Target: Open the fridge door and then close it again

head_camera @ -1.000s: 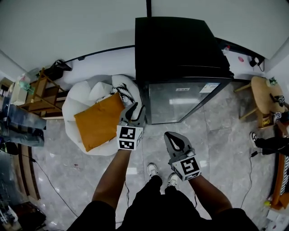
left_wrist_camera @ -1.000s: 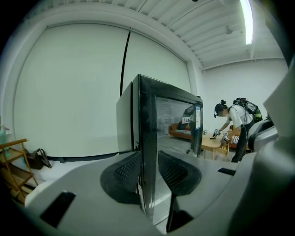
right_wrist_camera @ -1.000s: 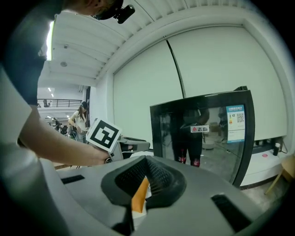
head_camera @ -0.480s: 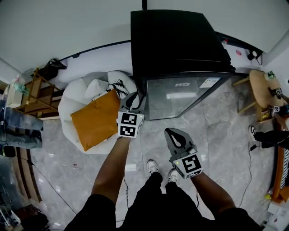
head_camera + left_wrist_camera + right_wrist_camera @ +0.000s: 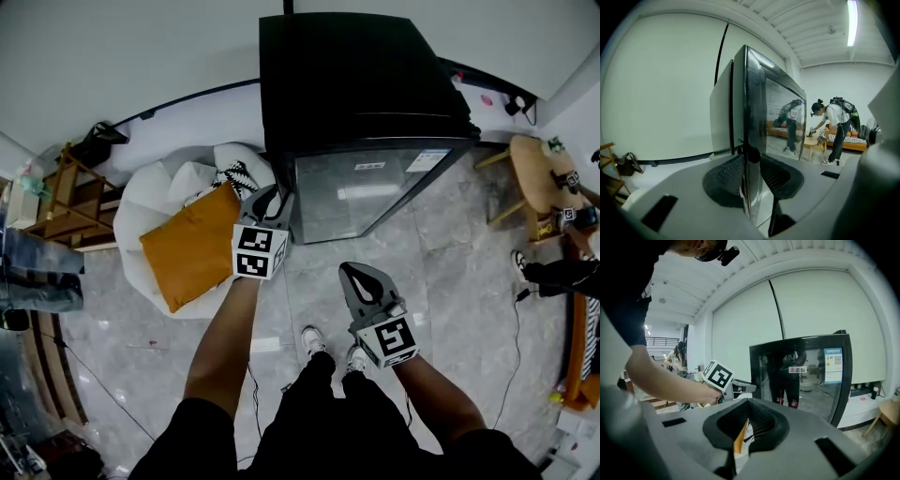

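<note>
left gripper (image 5: 267, 201) was clamped on the left edge of the fridge door (image 5: 375, 192) – the thin edge sat between its pads in the left gripper view. door looked shut or barely cracked, couldn't tell which. right gripper (image 5: 356, 274) hung low in front, jaws pinched together on nothing. risk: narrow bite on a slick edge, so a pull off the hinge arc would likely slip it off. orange cushion (image 5: 187, 248) lay just beside the left arm – possible snag.
</note>
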Available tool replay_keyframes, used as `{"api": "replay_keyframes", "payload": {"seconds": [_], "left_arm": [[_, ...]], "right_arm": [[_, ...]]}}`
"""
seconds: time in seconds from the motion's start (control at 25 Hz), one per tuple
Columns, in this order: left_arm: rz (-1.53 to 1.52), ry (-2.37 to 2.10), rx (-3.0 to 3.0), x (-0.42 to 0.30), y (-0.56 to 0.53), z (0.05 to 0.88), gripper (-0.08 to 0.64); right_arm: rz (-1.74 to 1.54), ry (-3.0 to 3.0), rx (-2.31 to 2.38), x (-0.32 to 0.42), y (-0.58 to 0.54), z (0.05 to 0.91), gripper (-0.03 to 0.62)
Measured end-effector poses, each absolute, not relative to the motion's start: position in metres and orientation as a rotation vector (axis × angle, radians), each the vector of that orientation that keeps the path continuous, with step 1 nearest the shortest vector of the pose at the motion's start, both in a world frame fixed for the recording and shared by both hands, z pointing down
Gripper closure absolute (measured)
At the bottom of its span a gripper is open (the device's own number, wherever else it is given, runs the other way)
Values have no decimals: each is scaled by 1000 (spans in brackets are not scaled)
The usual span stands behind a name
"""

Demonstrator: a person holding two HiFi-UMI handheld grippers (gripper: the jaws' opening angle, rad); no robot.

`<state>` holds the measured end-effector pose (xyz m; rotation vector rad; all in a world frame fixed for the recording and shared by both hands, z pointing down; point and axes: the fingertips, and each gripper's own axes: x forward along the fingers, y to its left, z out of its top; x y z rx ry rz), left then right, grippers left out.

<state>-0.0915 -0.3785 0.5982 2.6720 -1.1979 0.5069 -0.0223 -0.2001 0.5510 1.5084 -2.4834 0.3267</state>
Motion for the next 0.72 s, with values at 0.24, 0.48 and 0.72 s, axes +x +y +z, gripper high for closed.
{"api": "replay_keyframes", "payload": {"seconds": [0.24,0.48,0.72], "left_arm": [[494,-1193,2645,-92,-375,598,449],[448,-1178,2672,-88,-335,597,454],[457,-1183,2656,-88,-310,598,459]], "right_arm": [[344,-2486,1522,-28,-189,555,575],[340,-2465,1534,-26,-185,554,575],[294,-2510,1566,-25,-176,541,575]]}}
